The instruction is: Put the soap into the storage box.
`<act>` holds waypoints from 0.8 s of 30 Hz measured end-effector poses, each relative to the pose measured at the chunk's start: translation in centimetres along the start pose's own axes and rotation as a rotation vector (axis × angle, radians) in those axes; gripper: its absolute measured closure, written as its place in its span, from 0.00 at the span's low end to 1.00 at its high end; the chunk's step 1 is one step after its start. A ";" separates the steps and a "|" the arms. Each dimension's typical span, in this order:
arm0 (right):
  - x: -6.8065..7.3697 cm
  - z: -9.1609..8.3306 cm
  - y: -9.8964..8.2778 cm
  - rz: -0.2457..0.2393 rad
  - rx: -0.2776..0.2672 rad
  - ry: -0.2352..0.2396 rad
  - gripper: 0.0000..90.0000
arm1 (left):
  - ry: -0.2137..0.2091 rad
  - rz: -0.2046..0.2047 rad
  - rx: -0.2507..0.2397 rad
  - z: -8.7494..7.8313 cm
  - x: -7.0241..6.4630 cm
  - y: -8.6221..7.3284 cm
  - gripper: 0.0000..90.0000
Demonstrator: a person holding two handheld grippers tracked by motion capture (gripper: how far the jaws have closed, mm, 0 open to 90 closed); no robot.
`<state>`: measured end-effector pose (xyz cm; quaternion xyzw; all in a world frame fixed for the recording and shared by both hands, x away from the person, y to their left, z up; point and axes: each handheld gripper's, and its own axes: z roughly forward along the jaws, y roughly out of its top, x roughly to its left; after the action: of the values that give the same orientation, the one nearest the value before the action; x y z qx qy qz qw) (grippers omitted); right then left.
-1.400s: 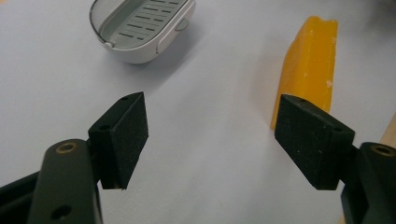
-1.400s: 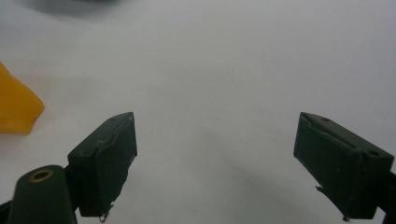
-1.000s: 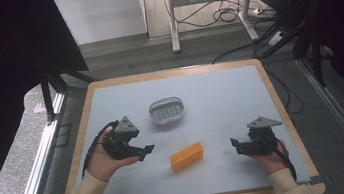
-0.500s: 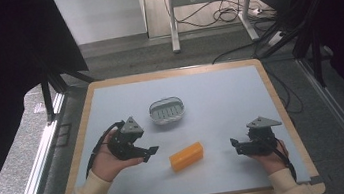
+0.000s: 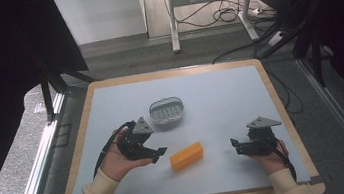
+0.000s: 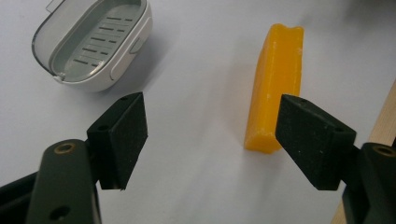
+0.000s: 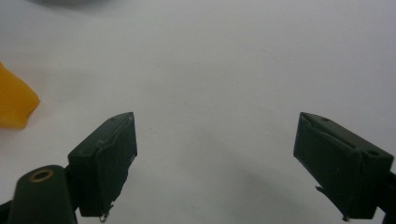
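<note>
Dim room w/ black curtains on both sides, cables on the floor at the back, and up front a pale blue-grey tabletop w/ a light wood rim [image 5: 91,103]. Person sits at the near edge, cream sleeves coming in from the bottom.

On the table: an orange rectangular bar of soap [image 5: 186,156], lying flat near the front, roughly centre. Behind it and a bit to the person's left, a white oval plastic soap dish w/ a slotted grey insert [image 5: 167,111], empty, well apart from the bar.

Left gripper [image 5: 160,153] is held low, just beside the bar's left end, not touching it. Jaws spread wide; in the left gripper view the bar [image 6: 275,100] sits off toward the right-hand jaw, not between the two, and its long axis runs away from the camera, more or less in line w/ the jaws. The dish [image 6: 93,42] shows up top left there.

Right gripper [image 5: 234,147] is on the other side, near but clearly farther from the bar, jaws also spread, nothing in them; its view catches just a corner of the bar [image 7: 16,102] at far left.

So left hand is the nearer one. My read: the bar lies to that gripper's right and pointing along the approach, so it'd need to shift sideways to straddle the bar across its narrow width before closing. Dish then lies up and left for the drop.
</note>
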<state>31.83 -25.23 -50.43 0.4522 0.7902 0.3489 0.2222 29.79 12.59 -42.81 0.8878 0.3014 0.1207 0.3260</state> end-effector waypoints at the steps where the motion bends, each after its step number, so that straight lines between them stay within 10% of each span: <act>1: 0.0 0.0 0.0 0.000 -0.001 -0.001 0.15 | -0.001 0.002 0.000 0.1 -0.1 0.1 0.28; 24: 0.0 0.0 0.0 -0.003 -0.001 -0.003 0.15 | -0.015 0.042 0.040 1.8 -1.2 1.6 0.29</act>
<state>31.82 -25.21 -50.43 0.4514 0.7903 0.3485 0.2241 30.32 9.98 -43.21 0.9012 0.2825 0.1151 0.3079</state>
